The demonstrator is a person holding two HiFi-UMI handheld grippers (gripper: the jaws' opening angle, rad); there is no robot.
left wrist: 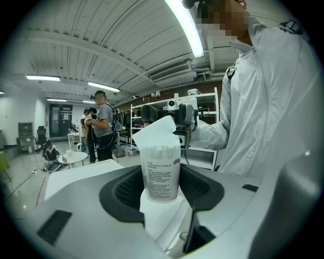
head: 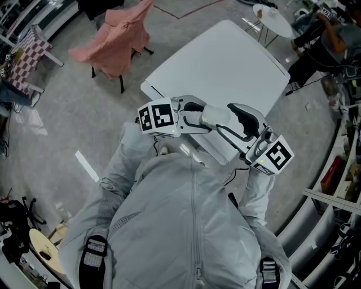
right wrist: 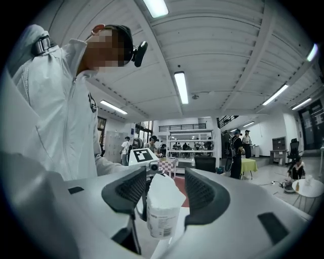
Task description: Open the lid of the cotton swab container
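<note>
The cotton swab container [left wrist: 161,174] is a clear tub with a printed label, full of swabs. It stands upright between the pads of my left gripper [left wrist: 161,188], which is shut on its body. Its white lid [left wrist: 156,132] is tilted up at an angle. In the right gripper view the same container [right wrist: 163,217] sits low, and its raised lid [right wrist: 166,189] fills the gap between the pads of my right gripper [right wrist: 165,196], touching both. In the head view the left gripper [head: 210,117] and right gripper [head: 236,114] meet tip to tip at chest height, hiding the container.
A white table [head: 225,62] lies just ahead below the grippers. A chair draped in pink cloth [head: 118,39] stands on the floor to the far left, and a small round table [head: 272,17] at the far right. Several people [left wrist: 101,129] stand in the background.
</note>
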